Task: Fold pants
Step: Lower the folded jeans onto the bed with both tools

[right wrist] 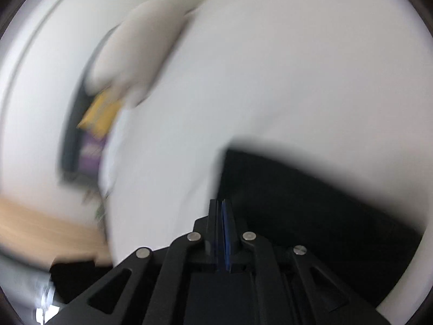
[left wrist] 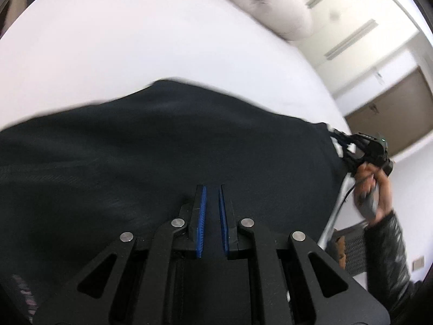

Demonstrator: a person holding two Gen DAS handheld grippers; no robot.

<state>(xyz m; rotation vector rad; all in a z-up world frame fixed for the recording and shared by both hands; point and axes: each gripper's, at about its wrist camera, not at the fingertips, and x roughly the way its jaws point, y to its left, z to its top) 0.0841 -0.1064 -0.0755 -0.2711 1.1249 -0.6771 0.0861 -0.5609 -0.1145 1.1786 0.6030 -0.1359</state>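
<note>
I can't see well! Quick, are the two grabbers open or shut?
Left gripper: open a little, over the pants, holding nothing.
Right gripper: shut, at the pants' edge; a grip on cloth cannot be told.

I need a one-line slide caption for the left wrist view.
Left gripper slightly open above dark pants on a white bed; right gripper at the far edge.

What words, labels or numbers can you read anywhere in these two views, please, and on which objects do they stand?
None can be read.
Purple and yellow package beside the white bed sheet: it may carry print, but motion blur leaves nothing readable.
Black fabric pants: no visible label or tag.
Left claw and right claw: no markings seen.
</note>
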